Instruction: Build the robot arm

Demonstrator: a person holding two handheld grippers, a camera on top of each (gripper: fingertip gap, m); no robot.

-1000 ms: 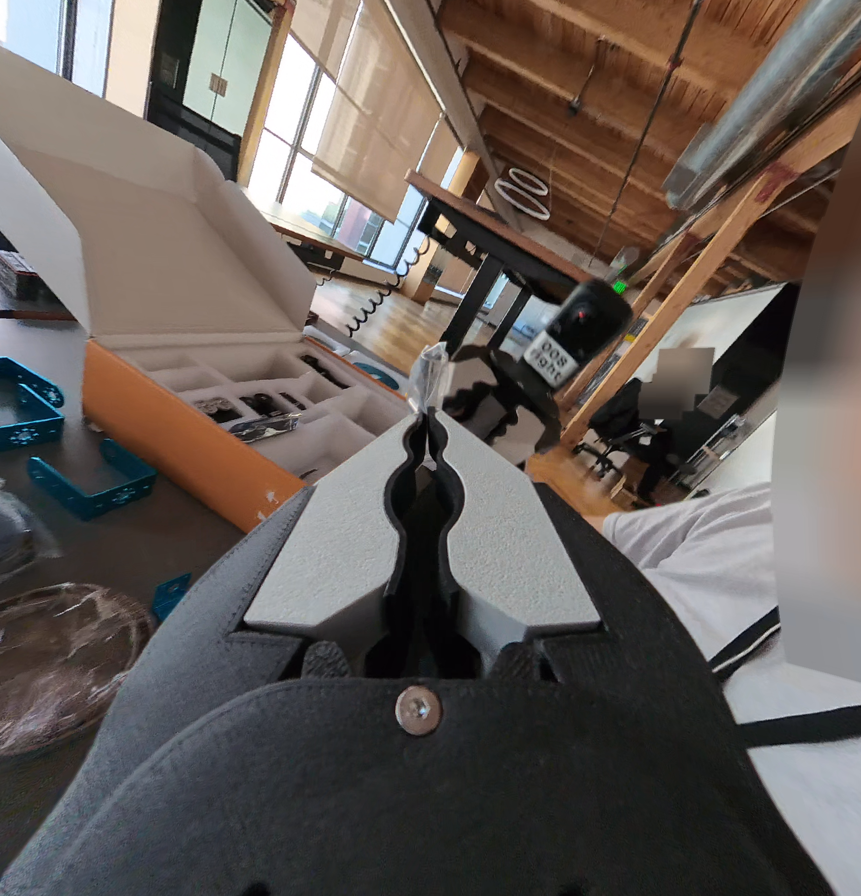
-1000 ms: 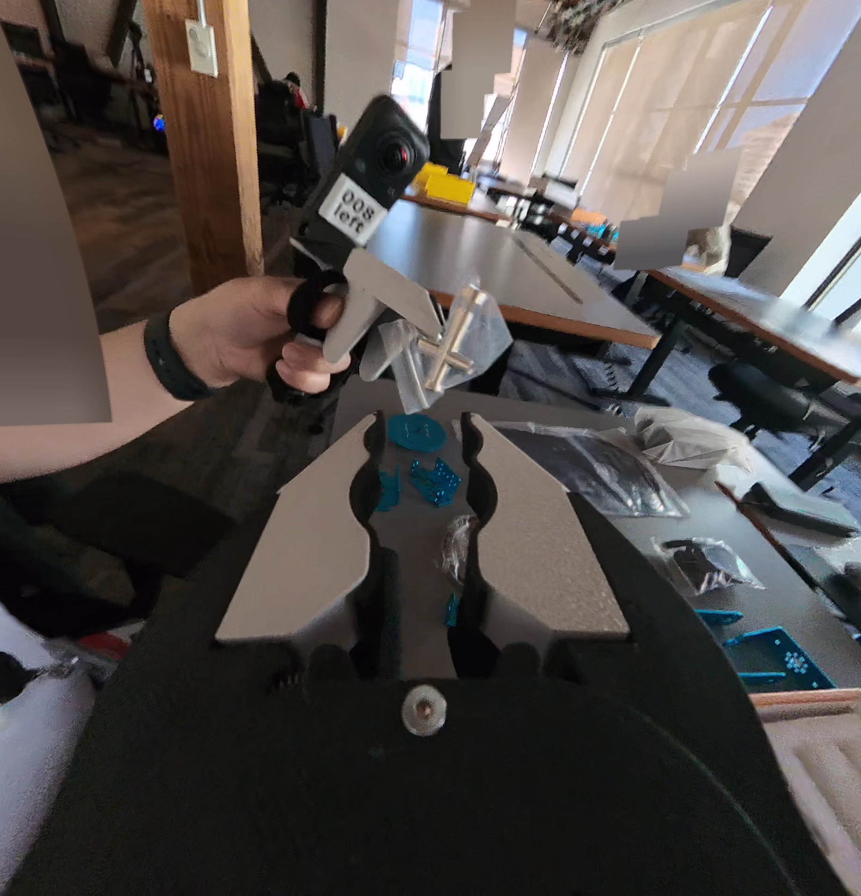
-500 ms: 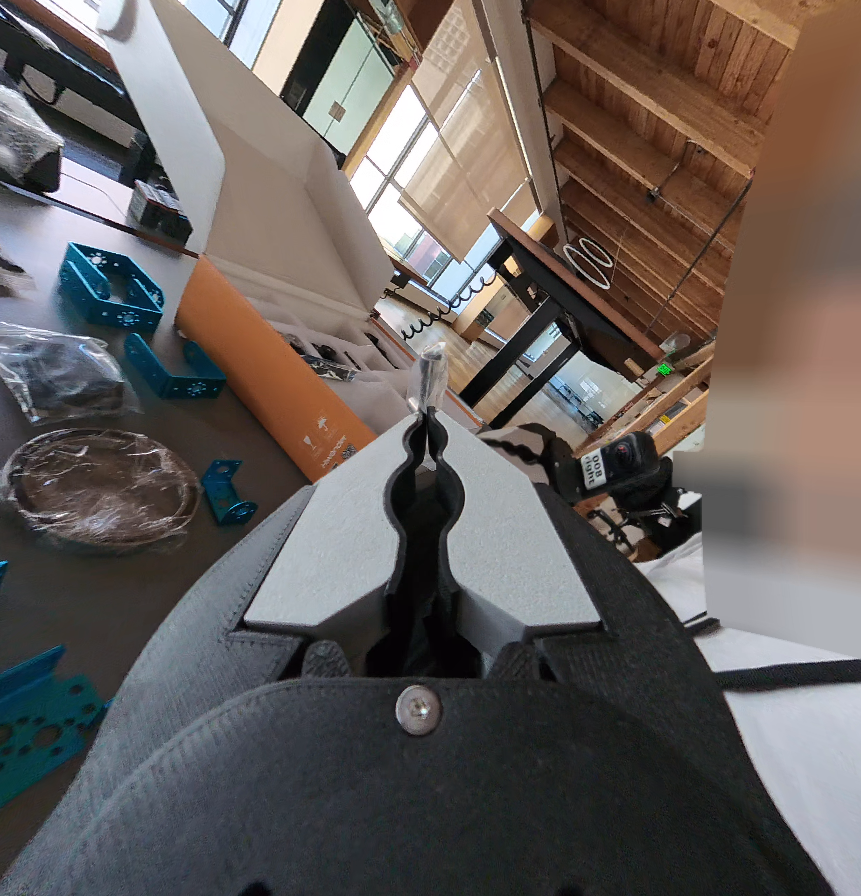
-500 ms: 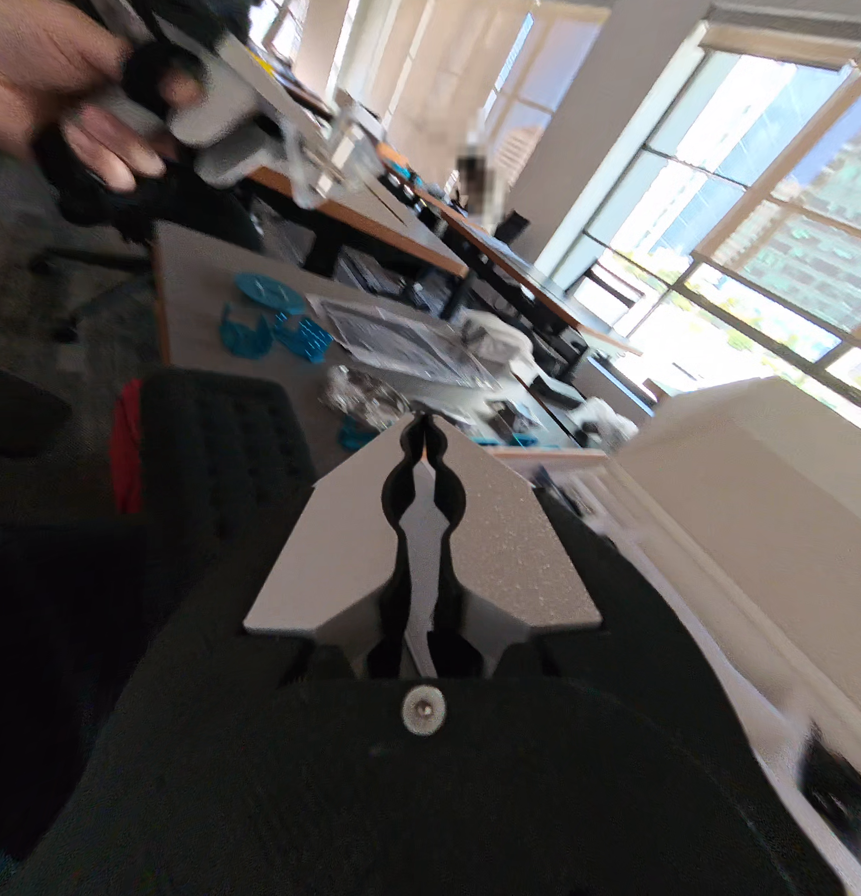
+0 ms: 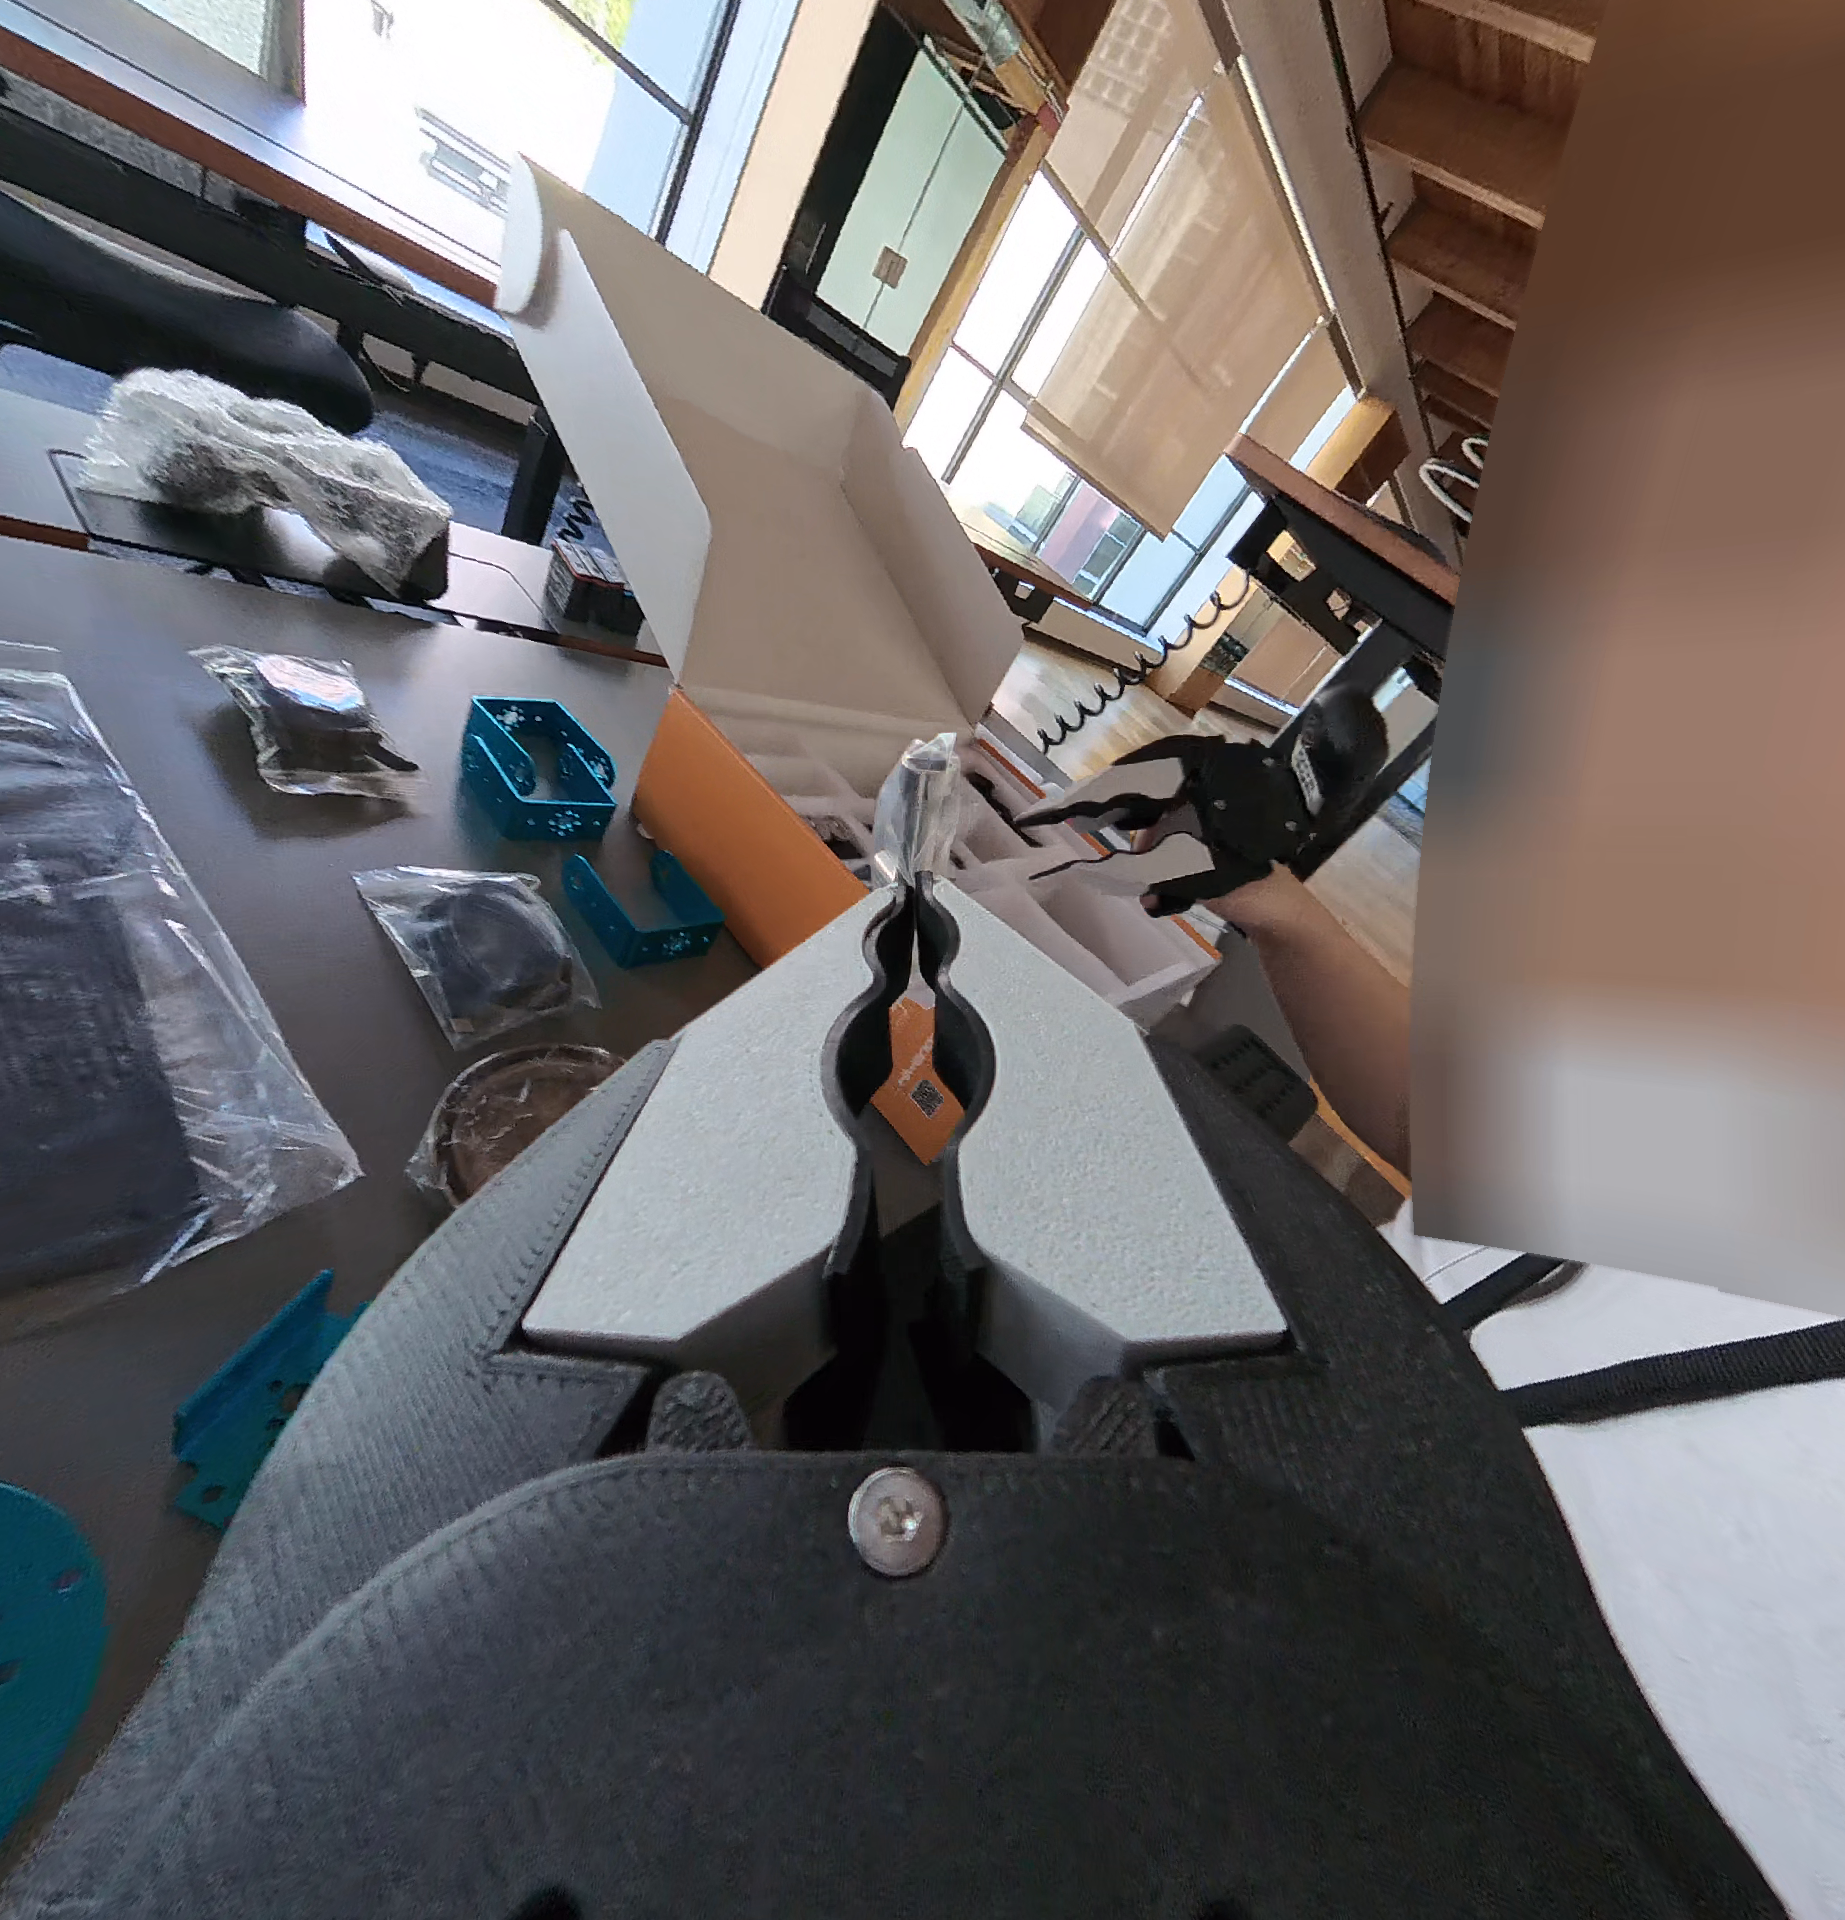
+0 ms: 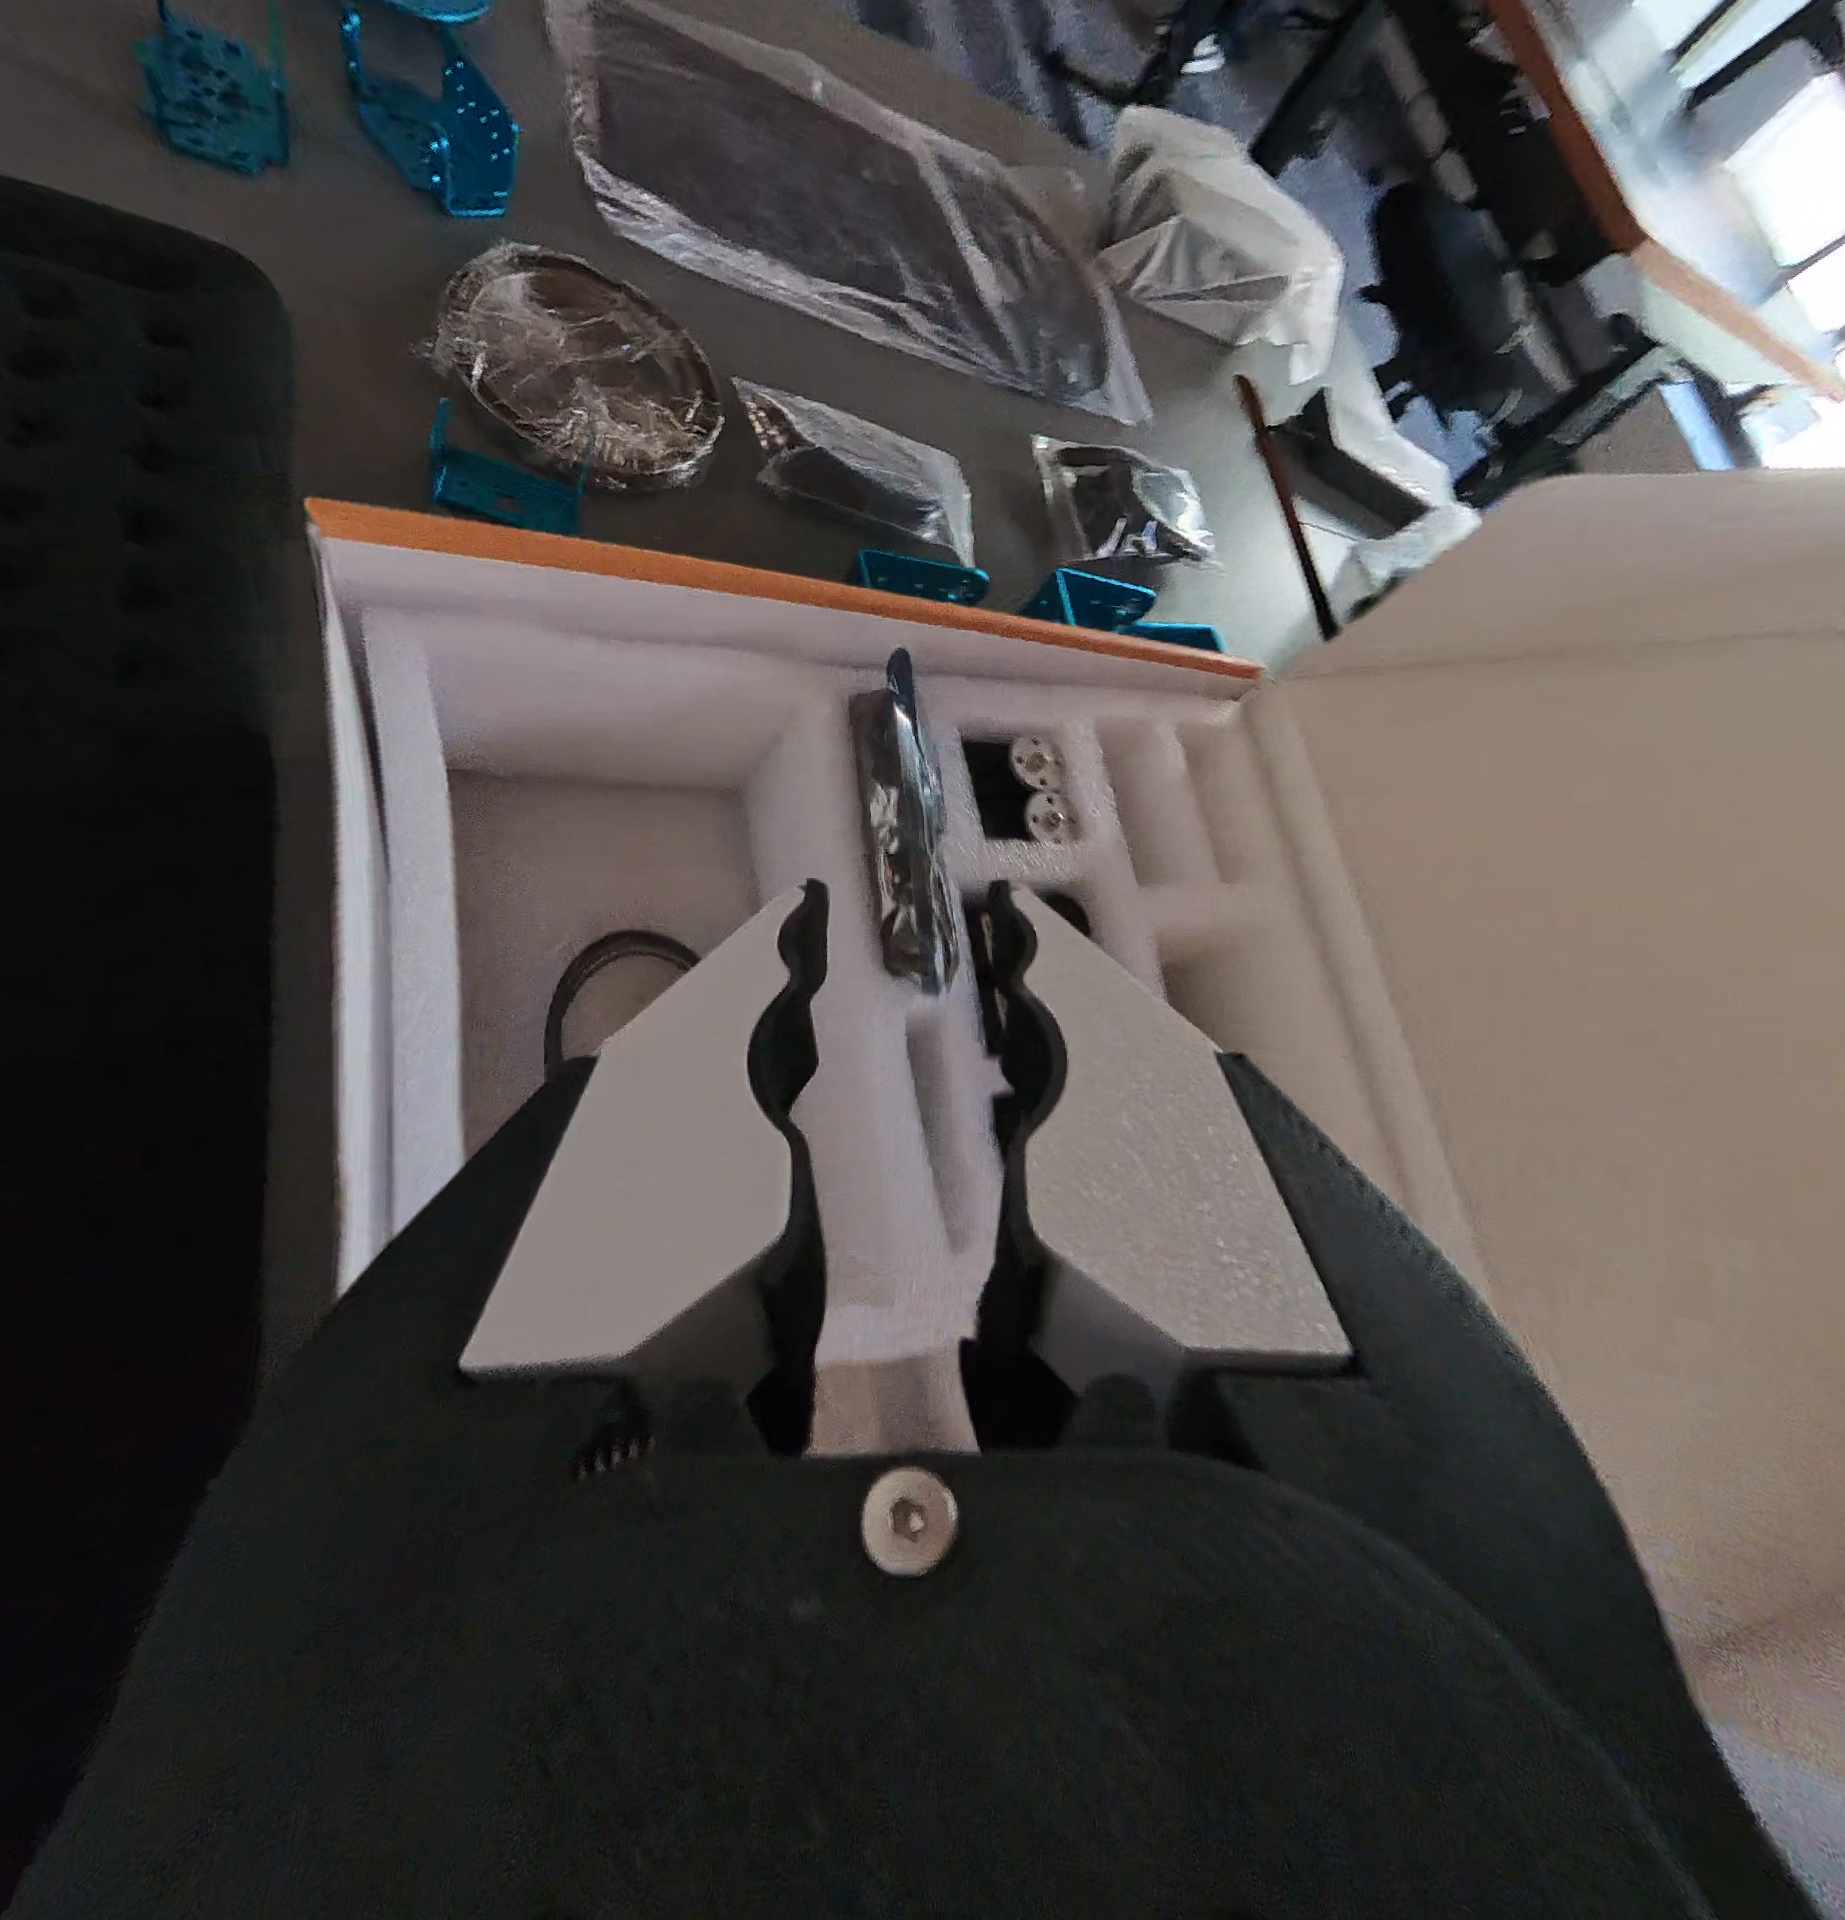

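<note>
My left gripper [image 5: 916, 896] is shut on the edge of a small clear plastic bag [image 5: 923, 795] and holds it in the air near the corner of the orange box [image 5: 736, 831]. My right gripper [image 6: 907, 899] is open over the box's white foam insert [image 6: 606, 665]. Its fingers straddle the near end of a shiny plastic-wrapped part [image 6: 902, 831] that lies on the foam; I cannot tell if they touch it. The right gripper also shows in the left wrist view [image 5: 1100, 831], open above the box. The box lid [image 5: 793, 499] stands open.
Two round silver parts [image 6: 1043, 790] and a black ring [image 6: 606, 966] sit in foam pockets. Blue metal brackets [image 5: 539, 769], bagged dark parts [image 5: 482, 945], a wrapped round plate [image 6: 585, 364] and a large flat bagged item [image 6: 845, 197] lie on the dark table. A black seat [image 6: 87, 727] is left of the box. One gripper's finger ends stand about 30 cm off the other's.
My right gripper has swung from facing the room to pointing down into the box and has gone from nearly shut to open. My left gripper has tilted towards the table, still holding the bag.
</note>
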